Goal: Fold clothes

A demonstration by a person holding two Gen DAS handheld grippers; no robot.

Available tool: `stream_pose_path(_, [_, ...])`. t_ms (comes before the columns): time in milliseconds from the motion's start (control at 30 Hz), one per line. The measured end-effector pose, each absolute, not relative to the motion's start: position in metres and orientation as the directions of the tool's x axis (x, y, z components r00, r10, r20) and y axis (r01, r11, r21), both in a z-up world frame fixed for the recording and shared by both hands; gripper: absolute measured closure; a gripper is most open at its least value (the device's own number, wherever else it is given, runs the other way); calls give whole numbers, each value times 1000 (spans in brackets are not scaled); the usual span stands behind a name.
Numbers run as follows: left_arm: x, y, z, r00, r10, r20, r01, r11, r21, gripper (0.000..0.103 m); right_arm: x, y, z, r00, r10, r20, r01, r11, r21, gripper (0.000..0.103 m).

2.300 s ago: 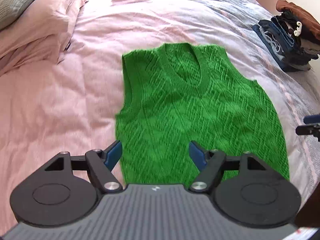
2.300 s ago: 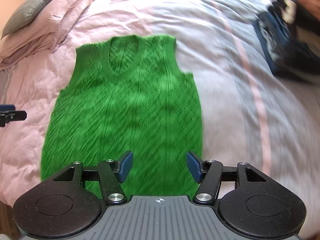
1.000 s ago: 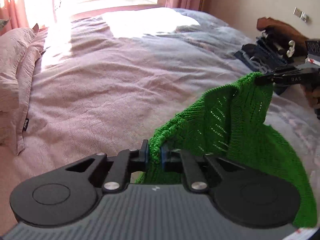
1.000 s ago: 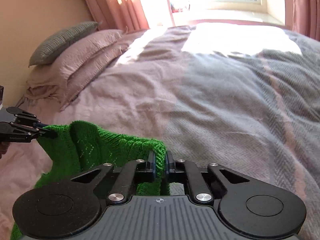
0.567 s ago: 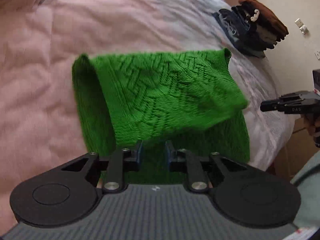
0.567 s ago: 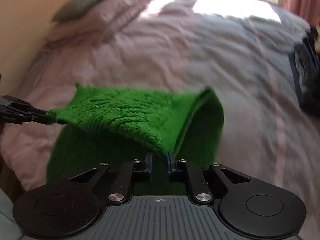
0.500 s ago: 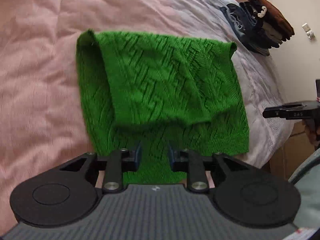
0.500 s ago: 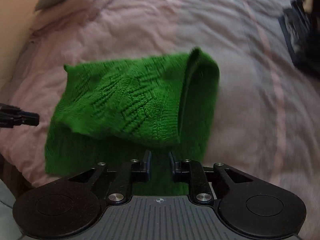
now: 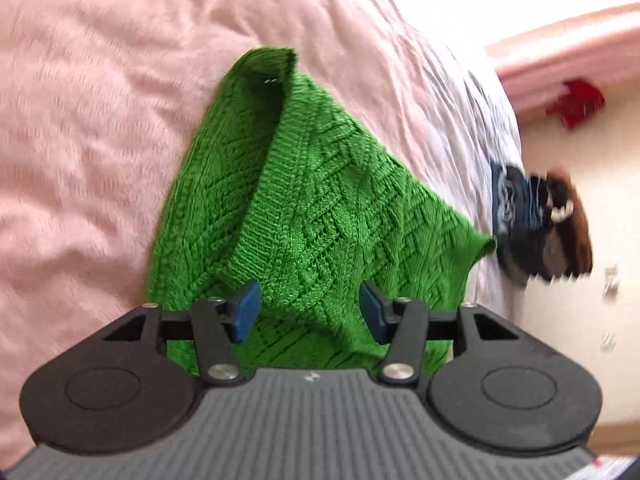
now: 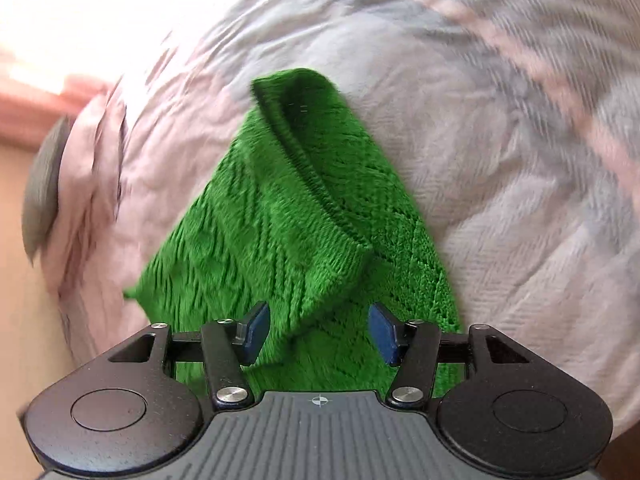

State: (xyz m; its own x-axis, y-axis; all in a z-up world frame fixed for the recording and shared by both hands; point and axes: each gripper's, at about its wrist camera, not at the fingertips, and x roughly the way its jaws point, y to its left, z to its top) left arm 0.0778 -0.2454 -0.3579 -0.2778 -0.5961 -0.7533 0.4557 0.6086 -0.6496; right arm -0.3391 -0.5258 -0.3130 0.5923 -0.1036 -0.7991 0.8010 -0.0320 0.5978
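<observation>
A green knitted vest lies folded over on itself on the pink bedspread, its upper layer slack and rumpled. My left gripper hovers over the vest's near edge, jaws opening, blue pads apart and pressing on nothing. In the right wrist view the same vest lies on the grey and pink bedspread. My right gripper is above the vest's near edge too, jaws opening, the knit below the gap and not pinched. Neither gripper shows in the other's view.
A pile of dark folded clothes with a brown piece on top sits at the bed's right edge in the left wrist view. A red item lies beyond on the floor. A grey pillow lies at the far left.
Both grippers carried the vest's hem up and over its top half, then let go. Their jaws have gone from shut on the knit to apart, and both views have rolled.
</observation>
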Motion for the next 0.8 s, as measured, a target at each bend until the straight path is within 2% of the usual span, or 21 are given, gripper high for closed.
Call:
stream_pose_path(67, [77, -245, -368, -267, -609, -747, 407, 631, -661, 54, -343, -531, -328, 619, -116, -777, 769, -110, 630, 51])
stream_pose_path(200, [73, -241, -389, -235, -637, -735, 356, 647, -674, 55, -345, -540, -350, 670, -146, -727, 714, -140, 686, 51])
stream_pose_path(267, [72, -237, -395, -208, -668, -714, 342, 635, -693, 59, -343, -544, -363, 695, -151, -703, 692, -128, 711, 51])
stream_pose_path(300, [71, -235, -400, -188, -682, -707, 344, 629, -697, 66, -343, -544, -368, 703, -160, -692, 684, -114, 721, 56])
stream_pose_path(333, [70, -234, -401, -170, -685, -709, 352, 630, -692, 86, -342, -544, -373, 708, -168, -686, 681, -95, 726, 67])
stream_pose_path(367, [69, -231, -401, -147, -687, -711, 371, 628, -684, 101, -341, -544, -378, 703, -168, -691, 690, -70, 720, 97])
stream_pose_path(400, [67, -229, -399, -120, -686, -717, 396, 629, -669, 103, -342, -545, -380, 708, -172, -686, 690, -42, 723, 97])
stream_pose_path(500, [62, -207, -379, -37, -721, -692, 456, 604, -654, 103, -357, -541, -360, 750, -237, -618, 650, 86, 755, 97])
stream_pose_path(600, [60, -178, -370, -22, -738, -674, 453, 594, -665, 103, -377, -529, -343, 796, -246, -553, 597, 161, 786, 97])
stream_pose_path(733, [54, -165, -386, -90, -762, -641, 443, 546, -711, 102, -383, -517, -365, 798, -199, -568, 599, 166, 783, 97])
stream_pose_path(800, [52, -173, -395, -123, -786, -606, 446, 502, -741, 95, -380, -514, -379, 796, -201, -572, 604, 182, 776, 97])
